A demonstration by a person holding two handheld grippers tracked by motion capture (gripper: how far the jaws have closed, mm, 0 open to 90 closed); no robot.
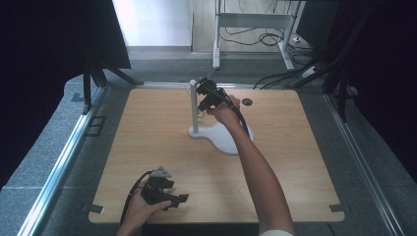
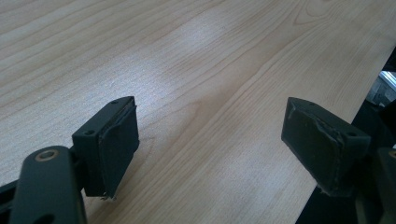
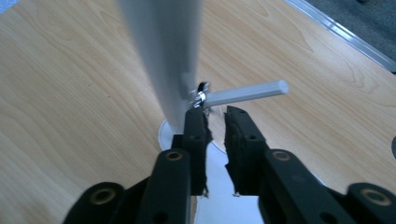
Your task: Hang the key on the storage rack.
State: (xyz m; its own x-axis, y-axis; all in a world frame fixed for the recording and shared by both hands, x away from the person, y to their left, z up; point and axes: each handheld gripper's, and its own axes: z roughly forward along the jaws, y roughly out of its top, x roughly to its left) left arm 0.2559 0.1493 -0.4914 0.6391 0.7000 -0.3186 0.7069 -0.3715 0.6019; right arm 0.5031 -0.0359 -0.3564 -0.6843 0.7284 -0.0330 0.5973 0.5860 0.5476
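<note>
**Right hand-held gripper at the stand's peg, jaws slightly parted**

The bench [image 1: 147,147] is seen as a pale wooden top, bare apart from one fixture past its middle. That fixture is a white stand [image 1: 220,136]: a flat rounded base from which an upright post [image 1: 193,108] rises. Near the top of the post a short peg [image 3: 245,92] is carried, its long axis level and pointing away from the post to one side.

The right hand-held gripper [image 3: 215,116] is held high beside the post, at the level of the peg, by an arm stretched forward across the bench. Its jaws are parted by a narrow gap, and nothing is seen pinched between them. The root of the peg, where a small metal fitting [image 3: 201,97] joins it to the post, lies just ahead of the fingertips and slightly above them; the peg runs across the gripper's line of approach, not along it.

The left hand-held gripper [image 2: 210,140] is rested near the bench's near edge, well apart from the stand, its jaws spread wide over bare wood. The right hand is by far the nearer, so any work on the peg is judged to fall to it.
</note>
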